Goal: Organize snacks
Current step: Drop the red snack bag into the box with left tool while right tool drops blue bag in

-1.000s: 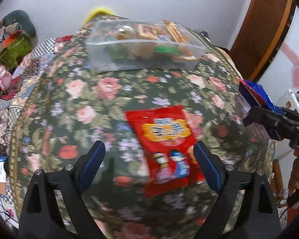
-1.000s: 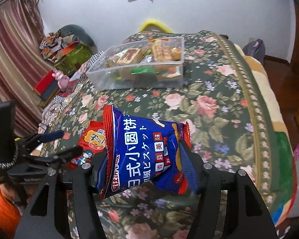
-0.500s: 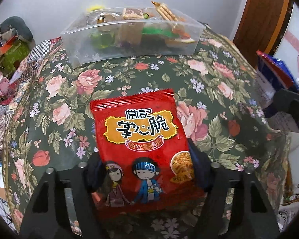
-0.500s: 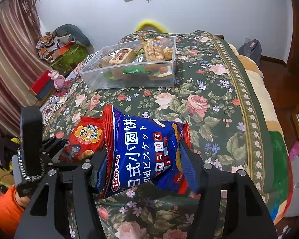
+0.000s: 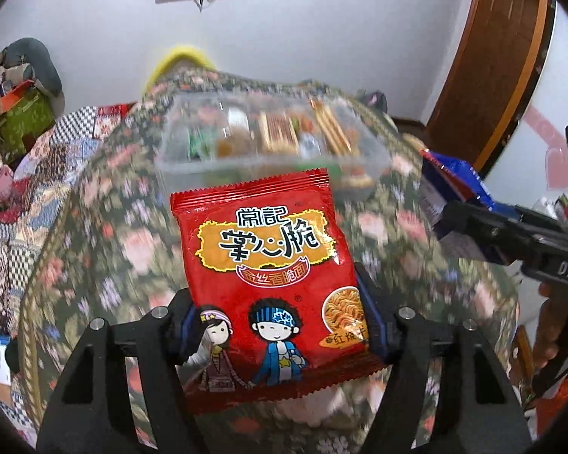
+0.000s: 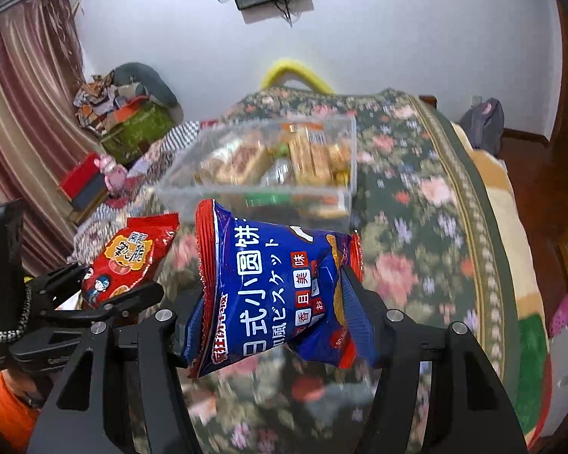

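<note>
My left gripper [image 5: 280,325] is shut on a red noodle snack packet [image 5: 269,265] and holds it above the floral cloth. My right gripper [image 6: 272,317] is shut on a blue biscuit packet [image 6: 272,287], also held in the air. A clear plastic box [image 5: 272,143] with several snacks in it stands ahead at the far side of the surface; it also shows in the right wrist view [image 6: 269,166]. The red packet shows at the left of the right wrist view [image 6: 128,261], and the blue packet at the right of the left wrist view [image 5: 454,189].
The floral cloth [image 6: 416,234] covers the surface. Piles of clutter and a pink toy [image 6: 110,170] lie at the left by a curtain. A wooden door [image 5: 492,75] stands at the right. A white wall is behind.
My left gripper closed on the red packet and lifted it off the cloth. My right gripper, with the blue packet, rose and moved nearer the box.
</note>
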Demonstrator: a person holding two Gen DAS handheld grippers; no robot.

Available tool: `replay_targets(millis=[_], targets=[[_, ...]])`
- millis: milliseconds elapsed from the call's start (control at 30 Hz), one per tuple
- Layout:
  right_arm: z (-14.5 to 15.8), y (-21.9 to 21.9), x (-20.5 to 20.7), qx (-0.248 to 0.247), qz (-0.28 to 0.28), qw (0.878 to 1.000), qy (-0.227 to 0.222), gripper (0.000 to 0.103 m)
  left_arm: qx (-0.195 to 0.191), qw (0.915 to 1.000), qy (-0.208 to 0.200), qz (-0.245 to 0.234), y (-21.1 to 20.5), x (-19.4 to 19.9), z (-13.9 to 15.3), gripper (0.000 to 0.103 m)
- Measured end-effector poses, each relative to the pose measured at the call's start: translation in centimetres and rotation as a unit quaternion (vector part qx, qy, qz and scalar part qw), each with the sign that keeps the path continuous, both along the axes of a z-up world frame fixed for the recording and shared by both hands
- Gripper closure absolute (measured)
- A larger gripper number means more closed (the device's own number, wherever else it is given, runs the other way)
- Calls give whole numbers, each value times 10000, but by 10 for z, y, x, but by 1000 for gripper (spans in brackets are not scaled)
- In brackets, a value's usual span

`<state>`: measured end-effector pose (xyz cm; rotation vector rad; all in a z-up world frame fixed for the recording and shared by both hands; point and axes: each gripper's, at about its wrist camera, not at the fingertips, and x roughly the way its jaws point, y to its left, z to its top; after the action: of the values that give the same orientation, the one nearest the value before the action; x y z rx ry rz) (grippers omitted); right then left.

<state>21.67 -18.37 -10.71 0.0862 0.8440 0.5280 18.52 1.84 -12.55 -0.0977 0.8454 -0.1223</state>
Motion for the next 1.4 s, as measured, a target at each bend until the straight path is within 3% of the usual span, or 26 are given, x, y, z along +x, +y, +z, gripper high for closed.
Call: replay_targets(millis=[333,600,833,1133,1300,1400], targets=[[22,36,51,-13,107,9992,-386,44,187,9990,-365,202,28,65,35,35],[12,64,94,155,273,9993,-198,44,-94,9990,-23,428,55,126,11,35],[-11,75,117,212,331,9992,51,44,-103,9988,88,476,60,158,-6,34],[-18,83,121,29,390,9992,9,41,-66,9987,130,496,57,162,-17,28],[-22,82,118,-179,357,9991,131,26,128,9992,174,348,50,154,-17,25],[-20,76,113,-222,346,9991,142,23,87,9992,148,354,50,145,-13,23]])
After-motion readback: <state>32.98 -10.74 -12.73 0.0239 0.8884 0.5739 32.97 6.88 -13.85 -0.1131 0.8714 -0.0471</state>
